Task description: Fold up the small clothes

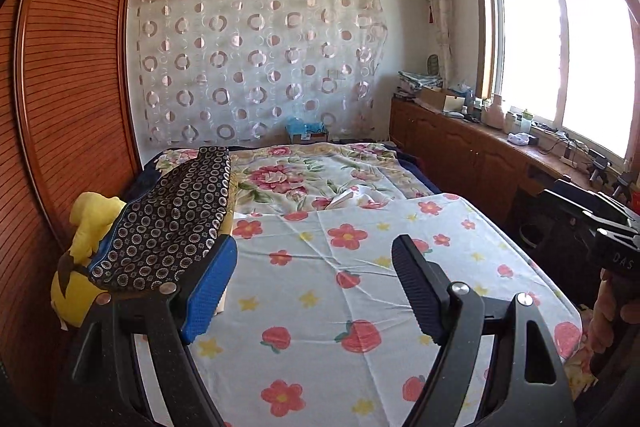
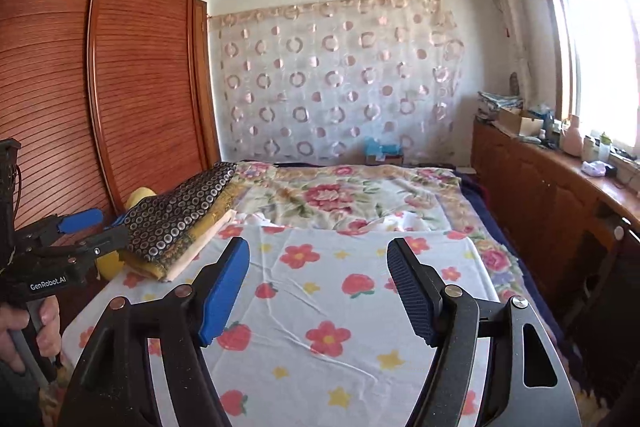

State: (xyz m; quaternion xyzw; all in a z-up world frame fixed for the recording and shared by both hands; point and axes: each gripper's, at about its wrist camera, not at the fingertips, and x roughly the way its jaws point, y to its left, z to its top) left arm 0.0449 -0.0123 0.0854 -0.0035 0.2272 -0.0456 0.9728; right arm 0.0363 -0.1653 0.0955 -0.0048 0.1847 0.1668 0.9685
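Observation:
A stack of folded clothes lies at the bed's left edge, topped by a dark garment with ring patterns point(image 1: 176, 223) point(image 2: 180, 215) over yellow and pale pieces point(image 2: 188, 259). My left gripper point(image 1: 316, 287) is open and empty, its blue finger right beside the stack; it also shows from the side in the right wrist view point(image 2: 86, 227). My right gripper point(image 2: 318, 287) is open and empty above the flower-print sheet point(image 2: 320, 307), to the right of the stack. Its body shows at the right edge of the left wrist view point(image 1: 600, 227).
A yellow plush toy point(image 1: 86, 255) lies left of the stack against the wooden wardrobe point(image 1: 72, 87). A rose-print blanket point(image 1: 304, 175) covers the far bed. A low wooden cabinet point(image 2: 560, 195) with clutter runs under the window at right.

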